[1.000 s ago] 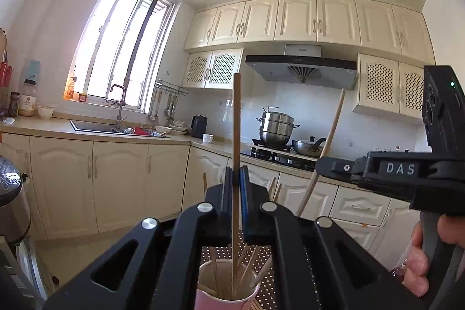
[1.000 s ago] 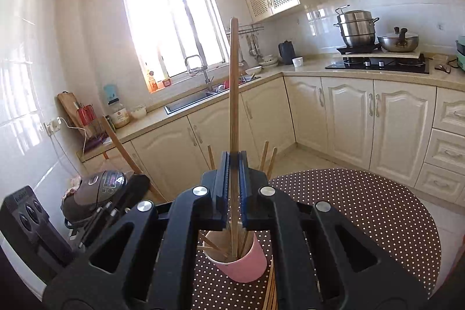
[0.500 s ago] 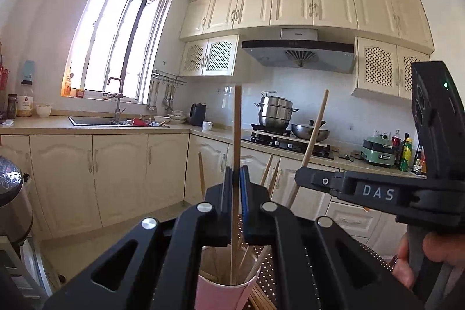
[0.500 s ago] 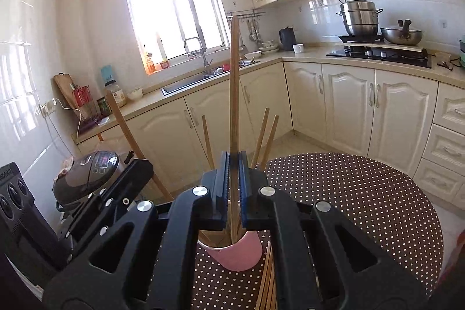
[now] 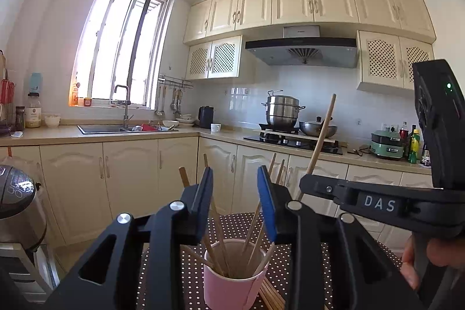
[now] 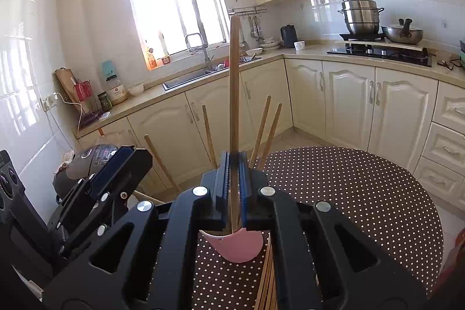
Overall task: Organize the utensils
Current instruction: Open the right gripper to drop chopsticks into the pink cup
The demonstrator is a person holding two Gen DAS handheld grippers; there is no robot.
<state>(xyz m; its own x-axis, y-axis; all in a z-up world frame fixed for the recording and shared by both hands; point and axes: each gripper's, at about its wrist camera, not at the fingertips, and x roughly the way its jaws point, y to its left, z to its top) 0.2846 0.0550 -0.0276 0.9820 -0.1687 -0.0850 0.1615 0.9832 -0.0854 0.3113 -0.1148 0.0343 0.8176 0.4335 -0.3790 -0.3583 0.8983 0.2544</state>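
Dotted desk (image 6: pixel 363 193) at lower right. Pink cup (image 5: pixel 229 278) at bottom centre, chopsticks inside. Left gripper (image 5: pixel 235 202) just opening, spread, nothing between. Right gripper (image 6: pixel 234 179) pinching an upright chopstick (image 6: pixel 234 83) over cup.

Our left gripper (image 5: pixel 234 204) points level, its jaws just opened and parted with nothing pressed between them. Our right gripper (image 6: pixel 234 179) tilts slightly downward, jaws clamped on a chopstick (image 6: pixel 234 83).

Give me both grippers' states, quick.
Left gripper: open, jaws have just been opening, nothing pinched between them, above the cup.
Right gripper: shut on a chopstick over the cup.
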